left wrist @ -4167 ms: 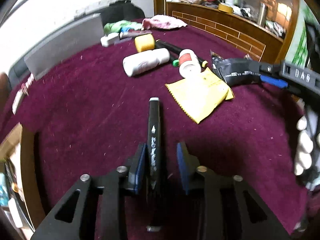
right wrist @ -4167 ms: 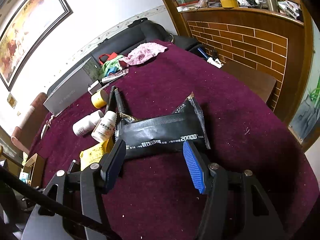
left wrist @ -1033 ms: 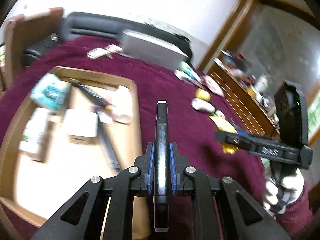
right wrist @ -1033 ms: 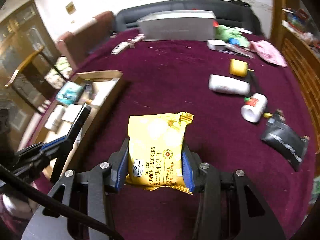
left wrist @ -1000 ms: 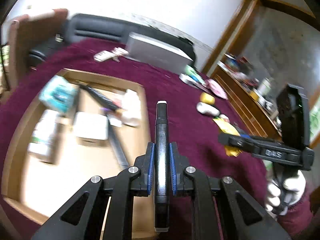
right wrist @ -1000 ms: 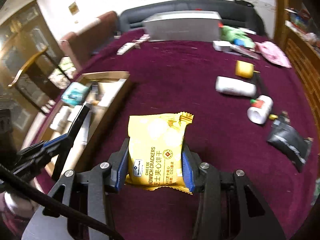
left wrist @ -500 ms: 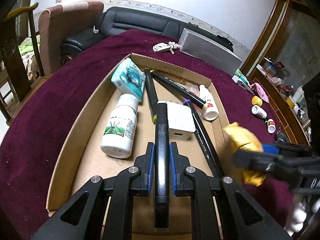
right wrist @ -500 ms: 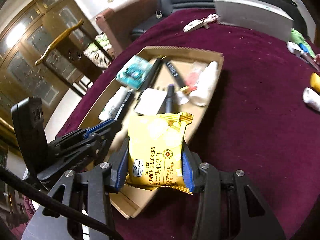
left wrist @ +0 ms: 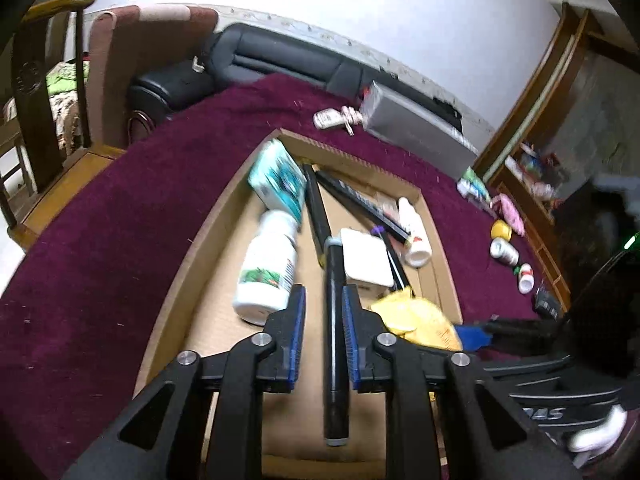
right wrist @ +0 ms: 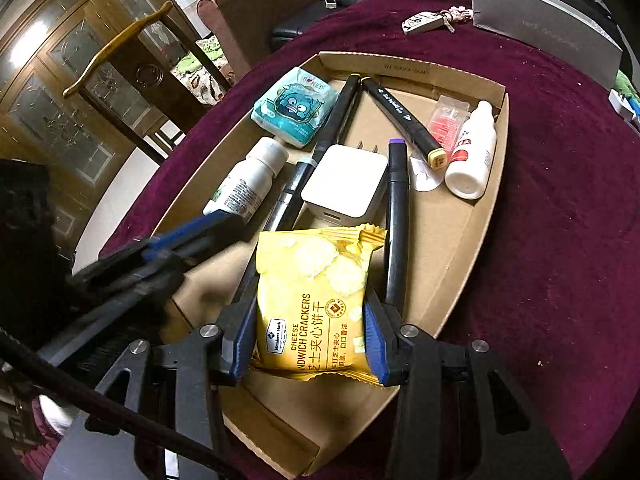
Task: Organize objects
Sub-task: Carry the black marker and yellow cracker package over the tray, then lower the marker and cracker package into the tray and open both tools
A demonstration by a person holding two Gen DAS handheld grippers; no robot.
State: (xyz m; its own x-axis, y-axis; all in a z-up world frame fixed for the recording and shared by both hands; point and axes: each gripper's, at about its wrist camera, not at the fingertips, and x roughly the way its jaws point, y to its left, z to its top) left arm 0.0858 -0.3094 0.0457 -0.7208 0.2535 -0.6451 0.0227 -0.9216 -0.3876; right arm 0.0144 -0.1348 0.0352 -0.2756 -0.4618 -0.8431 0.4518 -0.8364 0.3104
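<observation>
A shallow cardboard box [left wrist: 192, 248] lies on the maroon table. My left gripper [left wrist: 324, 296] hovers over its near half with its jaws opening. A black marker [left wrist: 335, 340] still lies between them, against the right pad, with a gap on the left side. In the right wrist view the same marker [right wrist: 294, 184] pokes out toward the white charger [right wrist: 344, 184]. My right gripper [right wrist: 310, 292] is shut on a yellow cheese cracker packet [right wrist: 312, 264], held low over the box's [right wrist: 472, 220] near end, just right of the left gripper [right wrist: 200, 232].
Inside the box lie a white pill bottle [left wrist: 268, 268], a teal tissue pack [right wrist: 294, 106], several black markers [right wrist: 396, 216] and a small white bottle [right wrist: 472, 152]. Keys [right wrist: 424, 22] and a grey case [right wrist: 544, 36] lie beyond. Yellow tape [left wrist: 501, 230] and bottles [left wrist: 505, 251] lie at right.
Both grippers have swung from the open table to above the box and come lower. The left jaws, clamped on the marker before, now stand parted around it. The packet stays gripped.
</observation>
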